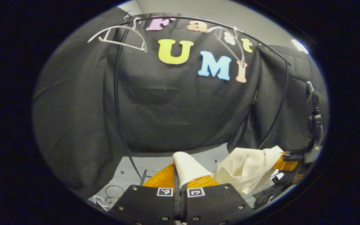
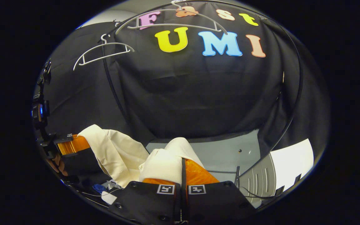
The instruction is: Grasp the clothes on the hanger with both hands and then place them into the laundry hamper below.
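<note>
Hand-held gripper [image 1: 180, 184] clenching cloth [image 1: 248, 170] low centre of the left gripper view; other hand-held gripper [image 2: 181, 175] pinching it likewise. Hangers [image 2: 103, 54] hanging bare, upper left. Hamper unseen. Risking slack cloth snagging or dropping outside if released unevenly.

The left tool [image 1: 180, 184] carries two flat black plates at its base, studded with silver screws, each bearing a small square black-and-white marker near the inner edge. The right tool [image 2: 182, 175] is built the same way, with matching plates, screws and paired markers. Seen from the left gripper view, the far tool's body is a black stack of housings and brackets rising above its fingers, with small markers near the finger roots.
</note>
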### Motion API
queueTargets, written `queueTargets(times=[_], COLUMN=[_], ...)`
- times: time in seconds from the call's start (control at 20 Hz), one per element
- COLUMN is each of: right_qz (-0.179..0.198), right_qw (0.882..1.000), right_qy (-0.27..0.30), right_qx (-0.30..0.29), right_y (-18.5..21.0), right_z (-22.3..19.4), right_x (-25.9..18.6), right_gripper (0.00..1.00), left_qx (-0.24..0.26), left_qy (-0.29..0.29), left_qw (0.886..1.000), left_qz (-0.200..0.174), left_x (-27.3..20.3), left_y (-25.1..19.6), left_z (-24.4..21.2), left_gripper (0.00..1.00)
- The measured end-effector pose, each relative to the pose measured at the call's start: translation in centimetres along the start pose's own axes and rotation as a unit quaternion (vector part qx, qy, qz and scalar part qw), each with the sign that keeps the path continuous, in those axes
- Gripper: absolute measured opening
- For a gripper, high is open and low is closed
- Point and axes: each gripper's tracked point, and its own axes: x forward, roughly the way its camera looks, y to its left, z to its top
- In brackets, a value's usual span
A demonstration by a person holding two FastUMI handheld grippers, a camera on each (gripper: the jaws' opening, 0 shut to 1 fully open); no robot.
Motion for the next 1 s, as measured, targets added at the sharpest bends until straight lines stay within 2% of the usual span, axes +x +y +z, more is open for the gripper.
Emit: queueTargets(times=[0.35, 0.65, 0.7, 0.75, 0.9, 1.0], right_qz=[-0.015, -0.024, -0.026, -0.028, -0.025, -0.028], right_qw=[0.996, 0.989, 0.988, 0.987, 0.983, 0.981], right_qy=[0.083, 0.143, 0.151, 0.159, 0.182, 0.193], right_qx=[0.017, 0.004, -0.004, -0.013, -0.007, 0.003], right_y=[-0.3, -0.5, -0.6, -0.6, -0.6, -0.9], right_z=[-8.3, -15.8, -16.8, -17.7, -20.1, -21.2], right_x=[5.2, 9.5, 10.1, 10.7, 11.6, 12.3], right_gripper=[0.02, 0.0, 0.02, 0.0, 0.07, 0.01], left_qx=[-0.016, -0.034, -0.035, -0.035, -0.028, -0.024], left_qy=[0.074, 0.146, 0.155, 0.162, 0.174, 0.181], left_qw=[0.997, 0.989, 0.987, 0.986, 0.984, 0.983], left_qz=[-0.006, 0.015, 0.02, 0.025, 0.033, 0.039], left_x=[0.5, 0.0, -0.2, -0.1, 0.1, 0.1], left_y=[-0.3, 0.4, 0.6, 0.8, 1.3, 1.4], left_z=[-5.3, -10.7, -11.2, -11.9, -12.7, -13.0], left_gripper=[0.01, 0.01, 0.01, 0.02, 0.02, 0.01])
